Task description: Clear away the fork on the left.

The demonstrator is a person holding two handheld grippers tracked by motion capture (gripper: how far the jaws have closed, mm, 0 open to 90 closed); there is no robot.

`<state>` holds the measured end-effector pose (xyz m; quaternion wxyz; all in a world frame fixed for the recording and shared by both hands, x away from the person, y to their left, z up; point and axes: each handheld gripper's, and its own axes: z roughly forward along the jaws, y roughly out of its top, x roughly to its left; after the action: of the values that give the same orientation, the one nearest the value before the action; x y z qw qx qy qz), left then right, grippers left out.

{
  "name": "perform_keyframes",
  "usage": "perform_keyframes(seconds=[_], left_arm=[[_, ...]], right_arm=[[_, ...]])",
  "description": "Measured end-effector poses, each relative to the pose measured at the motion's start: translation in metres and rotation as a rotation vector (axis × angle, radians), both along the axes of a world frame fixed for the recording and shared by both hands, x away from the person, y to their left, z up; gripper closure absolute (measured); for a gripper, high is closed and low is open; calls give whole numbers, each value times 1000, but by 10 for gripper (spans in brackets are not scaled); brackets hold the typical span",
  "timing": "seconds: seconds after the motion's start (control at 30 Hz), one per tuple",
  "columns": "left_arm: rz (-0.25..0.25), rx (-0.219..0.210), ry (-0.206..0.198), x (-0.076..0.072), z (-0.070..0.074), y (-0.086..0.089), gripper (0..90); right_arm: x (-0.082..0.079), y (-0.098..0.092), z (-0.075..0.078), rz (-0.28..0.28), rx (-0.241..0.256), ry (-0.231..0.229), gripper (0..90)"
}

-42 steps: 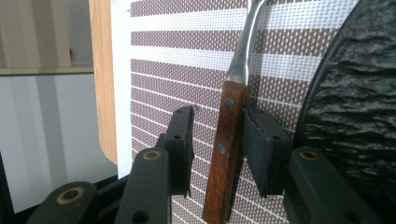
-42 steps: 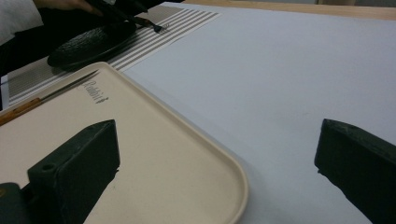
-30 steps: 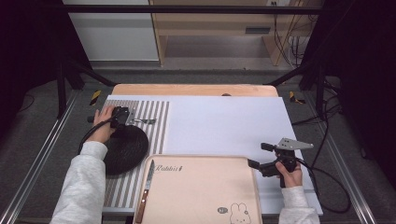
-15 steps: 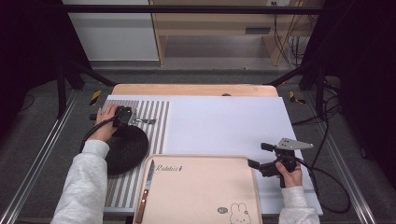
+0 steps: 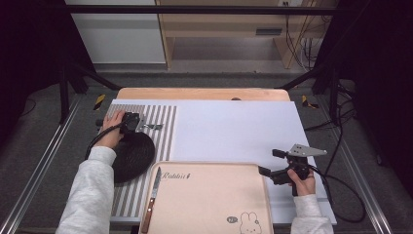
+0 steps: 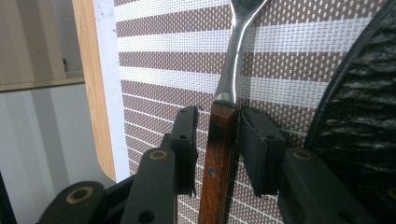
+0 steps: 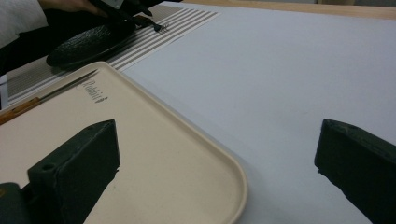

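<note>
A fork (image 5: 155,126) with a brown wooden handle lies on the striped placemat (image 5: 166,114), beside a black plate (image 5: 132,157). My left gripper (image 5: 142,125) sits low over the fork's handle. In the left gripper view the jaws of my left gripper (image 6: 219,114) stand on either side of the fork (image 6: 233,60), and a thin gap shows on the left side. My right gripper (image 5: 269,162) hangs open just off the right edge of the beige tray (image 5: 209,165). Nothing lies between the pads of my right gripper (image 7: 219,140).
A wooden-handled knife (image 5: 152,196) lies along the tray's left side. A white mat (image 5: 234,126) covers the table's middle and right. The black plate (image 6: 364,93) lies right beside the left jaws. A cable (image 5: 348,195) trails from the right gripper towards the table's right edge.
</note>
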<state>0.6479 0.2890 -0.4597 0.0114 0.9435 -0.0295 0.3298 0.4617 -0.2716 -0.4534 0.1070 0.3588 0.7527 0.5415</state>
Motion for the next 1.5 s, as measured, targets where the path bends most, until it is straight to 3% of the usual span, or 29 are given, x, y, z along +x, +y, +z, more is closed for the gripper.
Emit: perform_keyframes(seconds=[0.3, 0.57, 0.83, 0.9, 1.33, 1.4, 1.5], left_arm=[[-12, -15, -3, -1, -2, 3, 750], [-43, 22, -9, -1, -3, 0, 768], [-17, 1, -11, -4, -1, 0, 770], [-1, -19, -24, -6, 2, 0, 771], [32, -49, -53, -23, 33, -5, 771], [38, -79, -60, -30, 40, -5, 771], [43, -71, -62, -37, 45, -8, 771]], right_arm=[[0, 0, 0, -1, 0, 1, 3], [-1, -1, 1, 1, 0, -1, 3], [0, -1, 1, -1, 0, 0, 3], [-1, -1, 1, 0, 2, -2, 3], [1, 0, -1, 6, 16, 2, 4], [2, 0, -3, 3, 7, 10, 4], [0, -1, -2, 7, 19, 2, 4]])
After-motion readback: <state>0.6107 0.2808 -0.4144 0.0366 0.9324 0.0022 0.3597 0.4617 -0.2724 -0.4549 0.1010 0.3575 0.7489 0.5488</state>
